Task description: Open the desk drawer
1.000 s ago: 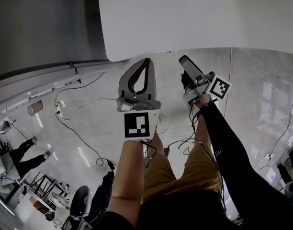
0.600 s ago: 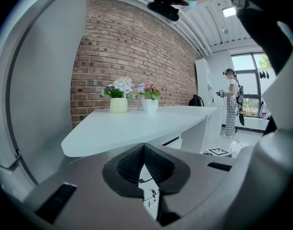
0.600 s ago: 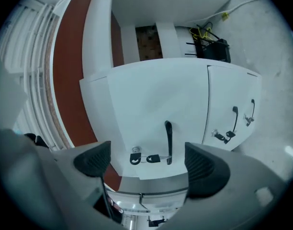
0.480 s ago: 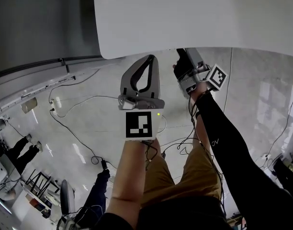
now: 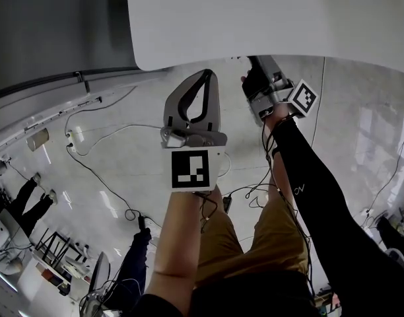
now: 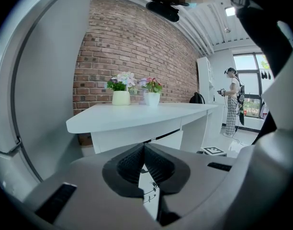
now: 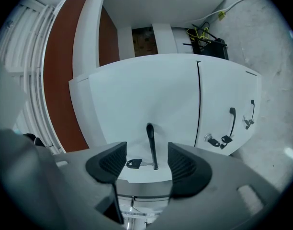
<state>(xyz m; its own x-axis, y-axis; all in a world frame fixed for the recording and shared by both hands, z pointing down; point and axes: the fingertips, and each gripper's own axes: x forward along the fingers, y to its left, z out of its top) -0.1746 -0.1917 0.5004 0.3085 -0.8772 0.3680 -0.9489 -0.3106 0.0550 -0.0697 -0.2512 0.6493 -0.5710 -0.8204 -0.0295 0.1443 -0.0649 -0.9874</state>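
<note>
A pale tiled floor point(image 5: 123, 144) is seen across the head view, with black cables point(image 5: 103, 183) trailed over it. The upper part of that view is filled by the white desk point(image 5: 255, 18). In the right gripper view the desk drawer point(image 7: 137, 95) is faced squarely, beneath the desktop, and a second white front point(image 7: 223, 99) with its own dark handles is set just beside it. The left gripper point(image 5: 205, 74) is held out short of the desk edge, with its marker cube point(image 5: 190, 170) turned toward the camera; its jaws are brought together, and nothing is caught between them. The right gripper point(image 5: 258, 65) is pushed in under the desk edge. Its jaws have just been closing and are still parted, and the drawer's black bar handle point(image 7: 150, 145) is framed between the pads point(image 7: 108, 163) but is not pressed by them. A key point(image 7: 133, 164) is seen in the lock just beside the handle.
</note>
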